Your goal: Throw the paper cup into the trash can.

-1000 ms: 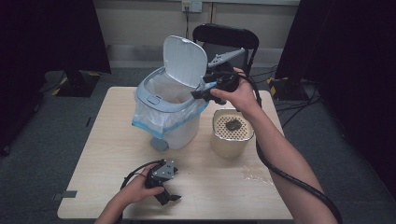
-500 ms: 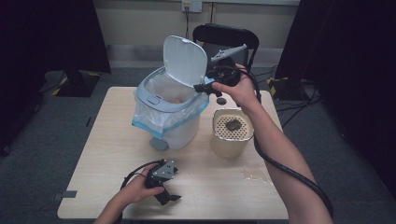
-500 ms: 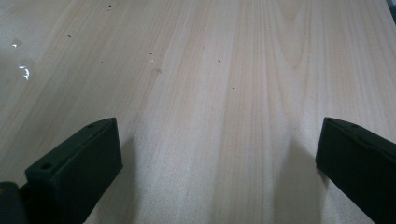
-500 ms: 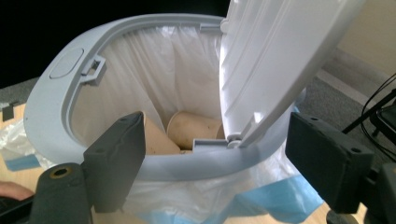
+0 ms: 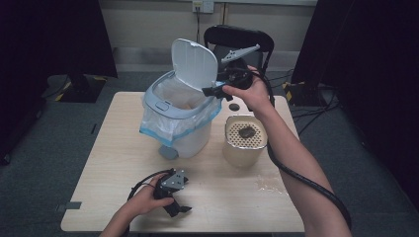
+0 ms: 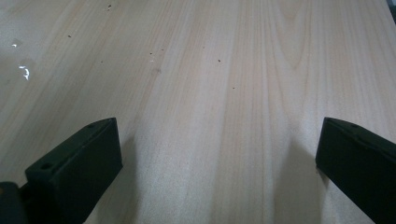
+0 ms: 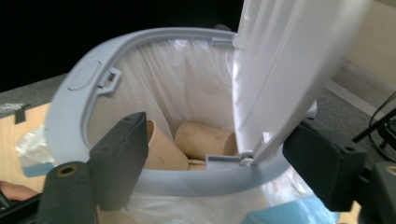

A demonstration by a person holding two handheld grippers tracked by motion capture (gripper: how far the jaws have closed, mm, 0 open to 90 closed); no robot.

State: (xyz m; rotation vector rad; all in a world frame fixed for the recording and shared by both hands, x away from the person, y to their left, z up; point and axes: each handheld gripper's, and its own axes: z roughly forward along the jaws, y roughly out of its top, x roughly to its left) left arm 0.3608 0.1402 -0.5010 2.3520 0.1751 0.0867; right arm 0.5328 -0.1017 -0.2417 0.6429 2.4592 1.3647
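Note:
A pale blue-grey bin (image 5: 178, 126) lined with a white bag stands on the table, its lid (image 5: 193, 64) tipped up. In the right gripper view, brown paper cups (image 7: 201, 137) lie inside the bin (image 7: 70, 107). My right gripper (image 5: 211, 91) is held in the air at the lid's right side, open. In its own view the right gripper (image 7: 219, 135) has its jaws either side of the lid (image 7: 280, 70) near the hinge. My left gripper (image 5: 175, 207) rests open near the front edge, and the left gripper (image 6: 219, 135) has bare wood between its jaws.
A cream canister (image 5: 244, 150) with a perforated top carries a dark lump (image 5: 246, 132), right of the bin. A small dark piece (image 5: 233, 106) lies behind it. A black chair (image 5: 237, 39) stands past the table's far edge. A wet patch (image 5: 269, 183) marks the front right.
My right gripper has risen a little and drawn back from over the bin's opening toward the lid. The left gripper has stayed put.

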